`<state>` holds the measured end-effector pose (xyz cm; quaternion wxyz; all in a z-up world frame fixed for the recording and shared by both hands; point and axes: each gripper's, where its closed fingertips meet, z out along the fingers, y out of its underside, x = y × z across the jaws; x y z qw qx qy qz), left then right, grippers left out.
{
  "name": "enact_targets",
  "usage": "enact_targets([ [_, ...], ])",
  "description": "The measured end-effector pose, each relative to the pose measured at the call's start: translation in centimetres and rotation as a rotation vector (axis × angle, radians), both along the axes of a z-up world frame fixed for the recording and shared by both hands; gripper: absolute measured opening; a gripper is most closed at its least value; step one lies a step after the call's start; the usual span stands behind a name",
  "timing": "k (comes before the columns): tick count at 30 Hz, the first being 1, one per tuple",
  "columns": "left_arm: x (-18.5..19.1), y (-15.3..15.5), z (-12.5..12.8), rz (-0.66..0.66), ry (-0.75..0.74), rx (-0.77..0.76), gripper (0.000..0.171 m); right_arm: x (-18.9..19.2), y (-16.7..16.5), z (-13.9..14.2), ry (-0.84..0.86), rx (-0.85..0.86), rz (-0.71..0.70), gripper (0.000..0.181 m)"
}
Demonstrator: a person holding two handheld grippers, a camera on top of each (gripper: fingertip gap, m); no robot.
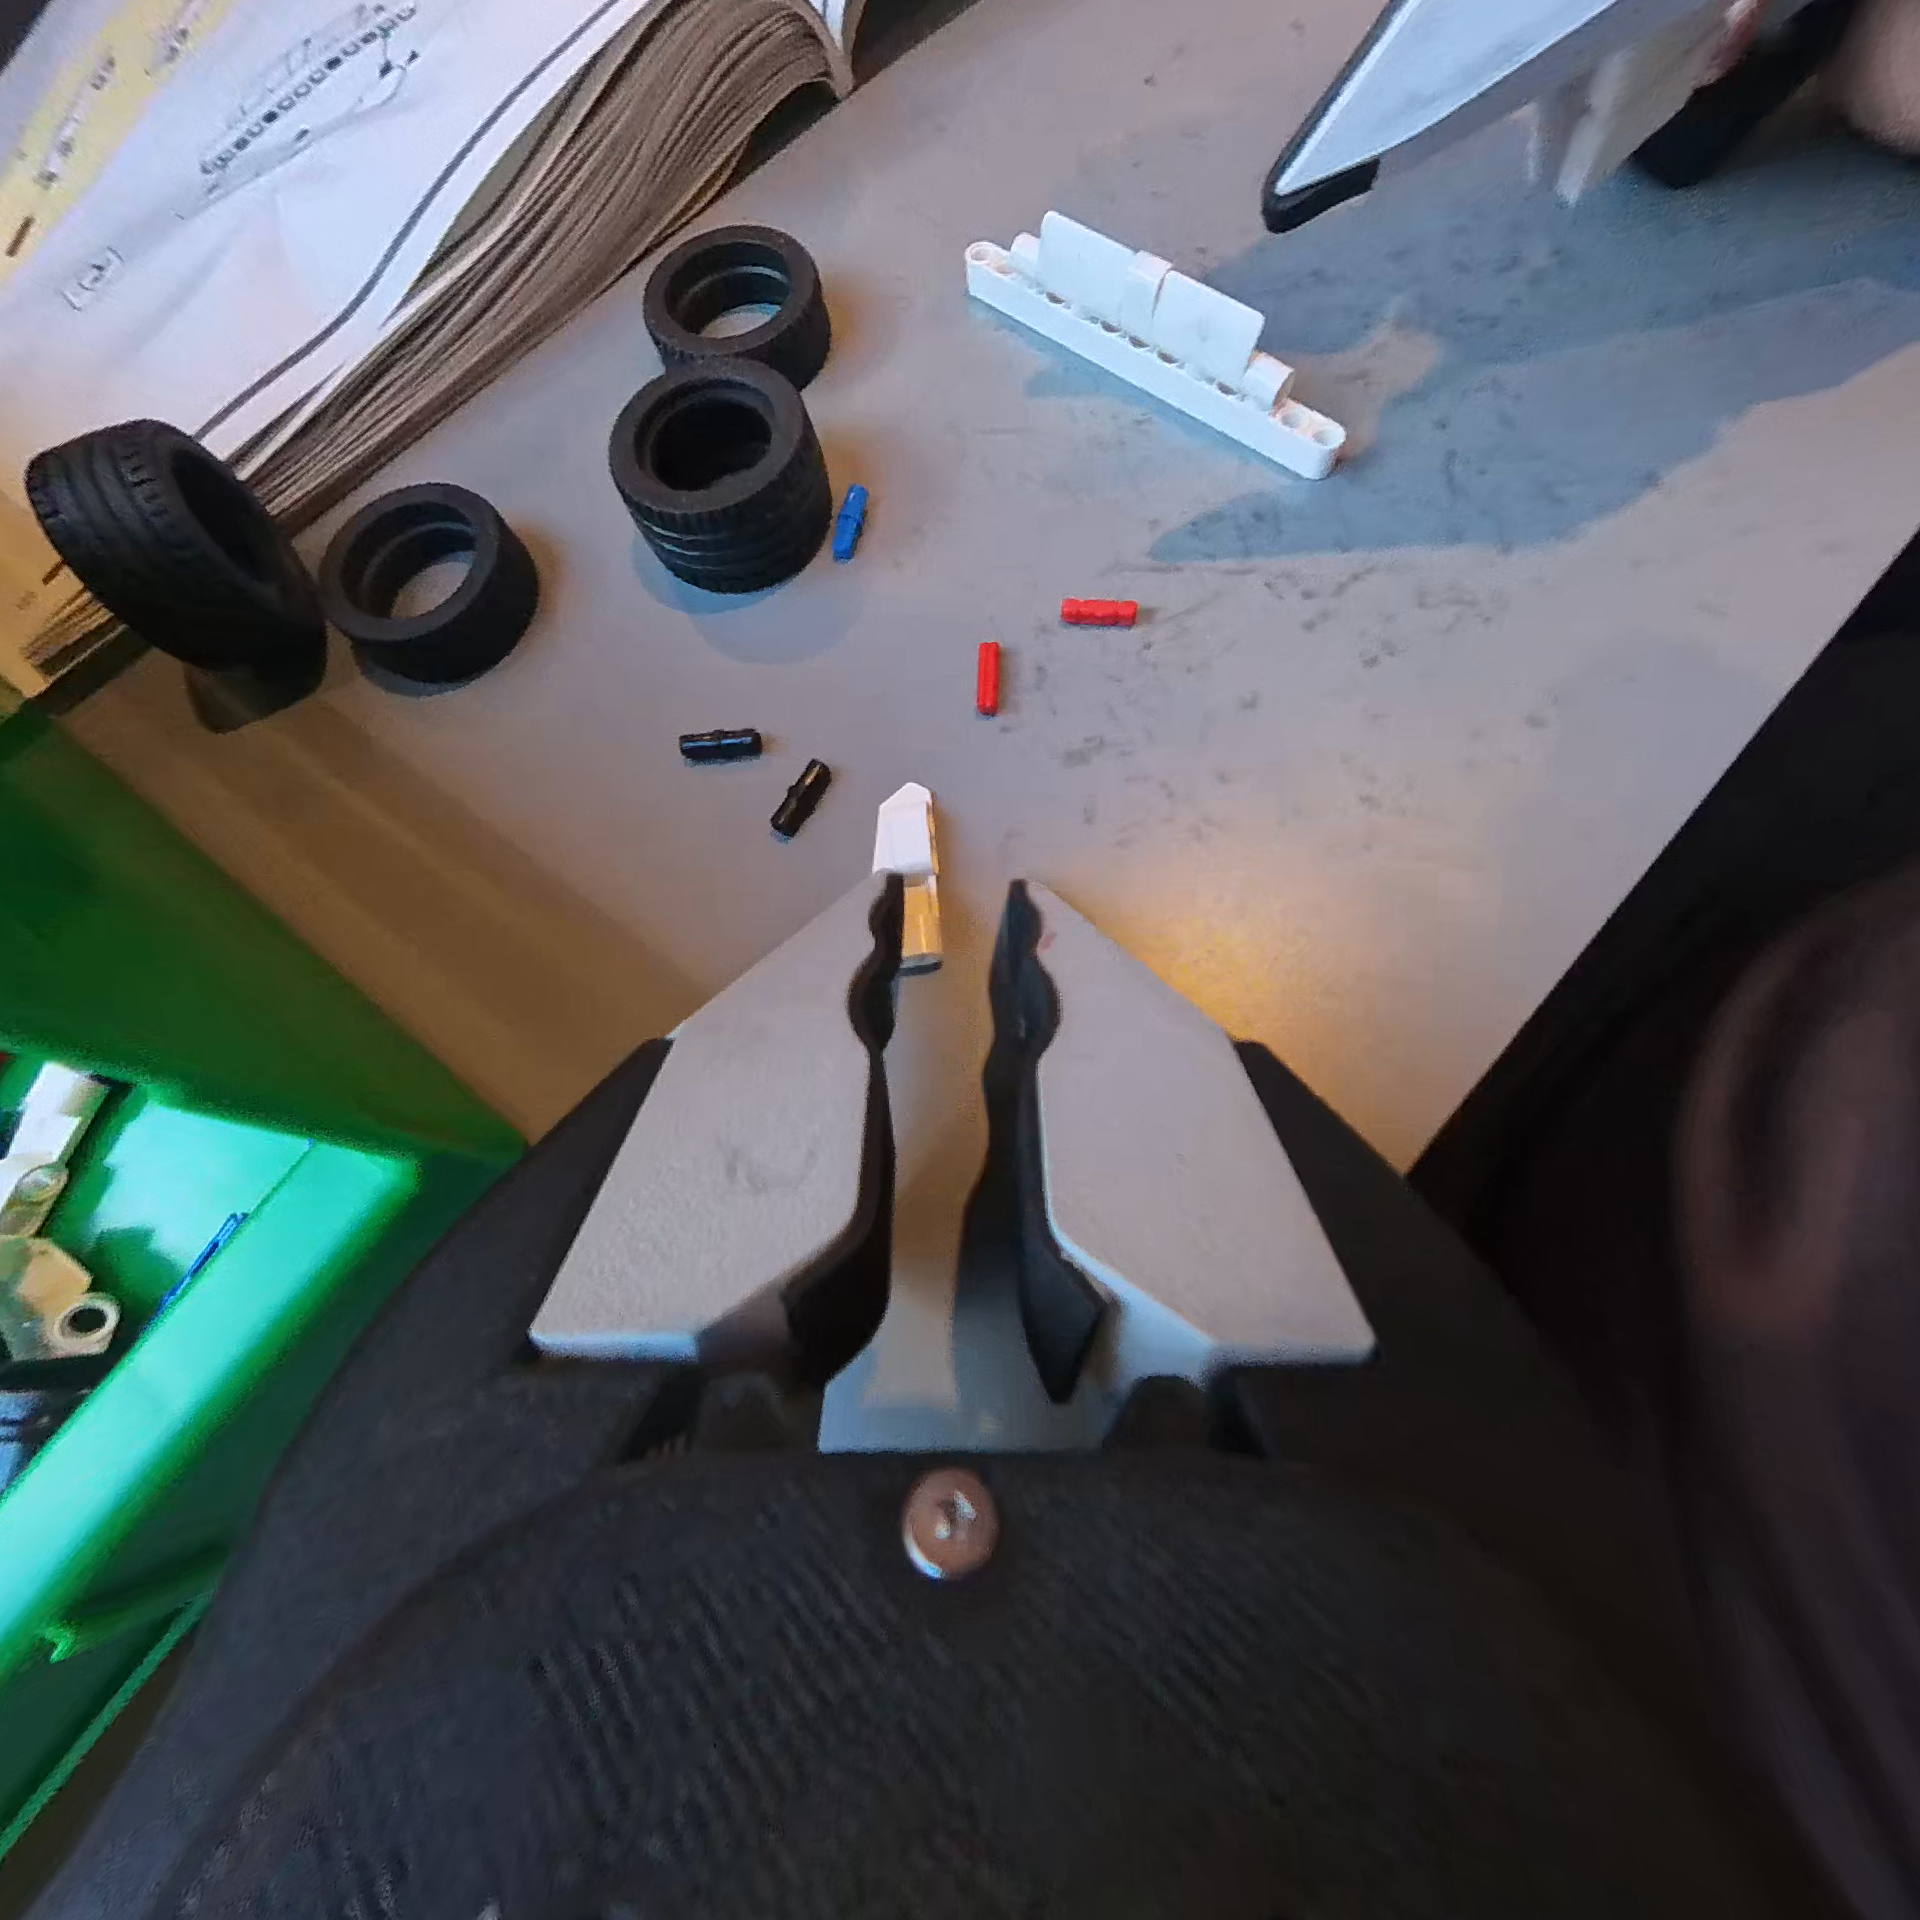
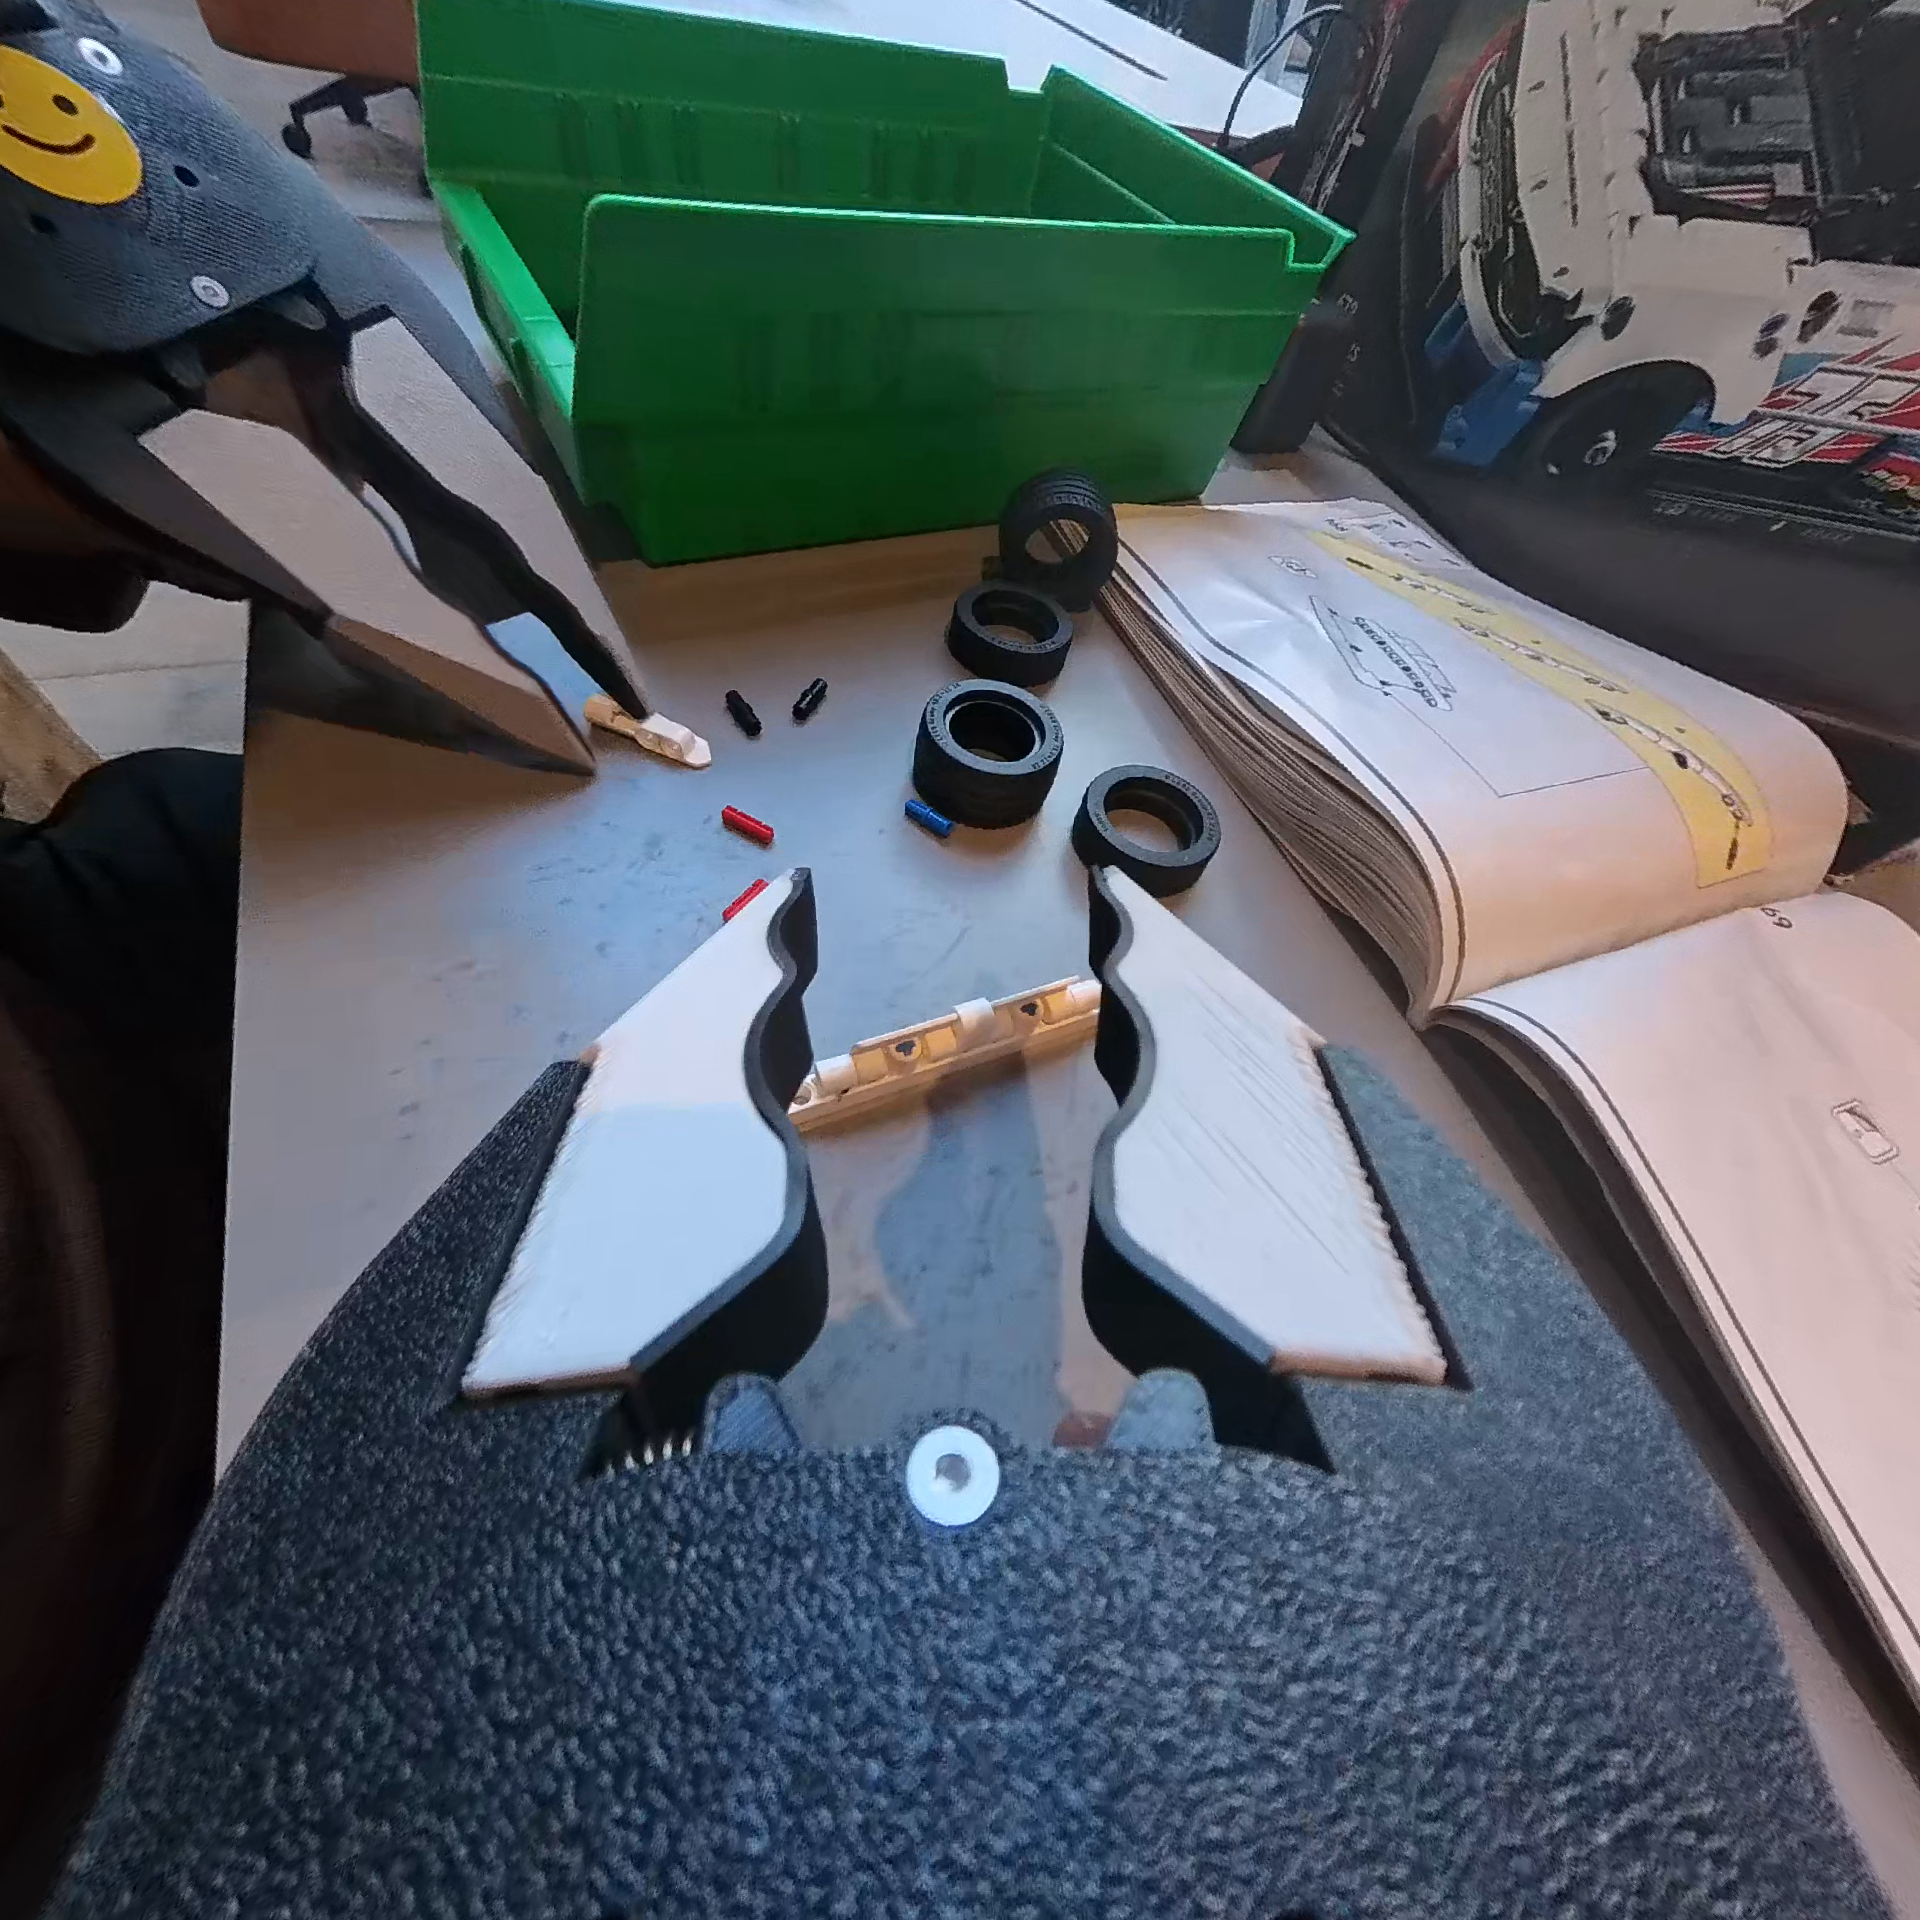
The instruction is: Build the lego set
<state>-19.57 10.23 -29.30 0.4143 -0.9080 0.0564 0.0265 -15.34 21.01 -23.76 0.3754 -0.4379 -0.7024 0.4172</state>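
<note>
left gripper (image 1: 951, 894) fingers narrowly parted astride white connector (image 1: 906, 831), axis along fingers | right gripper (image 2: 951, 883) wide open, empty, over white beam (image 2: 940, 1049)

In the right wrist view, the white beam assembly (image 2: 956, 1049) is hidden at both ends behind the right tongs (image 2: 951, 883), and one red pin (image 2: 744, 900) beyond the beam's left end shows only its tip. Far past the beam, the green bin (image 2: 914, 343) hides its contents behind its front wall. In the left wrist view, the parts in that bin (image 1: 208, 1247) are blurred beyond telling.
</note>
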Motion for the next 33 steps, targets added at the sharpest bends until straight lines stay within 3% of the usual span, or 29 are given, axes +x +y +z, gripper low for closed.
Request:
enact_targets([
  [7,0.0,-0.4,2.7,-0.034,0.049,0.146,0.025,0.0,0.1,0.1,0.006,-0.004,-0.006,0.053],
  [12,0.2,-0.9,3.1,-0.084,0.019,0.193,0.025,-0.1,0.4,0.5,0.033,-0.01,-0.02,0.049],
  [20,0.6,-1.0,3.1,-0.106,0.024,0.201,0.024,0.1,2.9,2.8,0.152,-0.081,-0.117,0.044],
  [29,0.2,-1.1,2.4,-0.075,-0.02,0.17,0.025,0.1,2.9,2.8,0.15,-0.094,-0.11,0.04],
  [33,0.5,-1.3,2.4,-0.086,0.026,0.188,0.024,0.0,2.9,2.6,0.14,-0.108,-0.106,0.039],
])
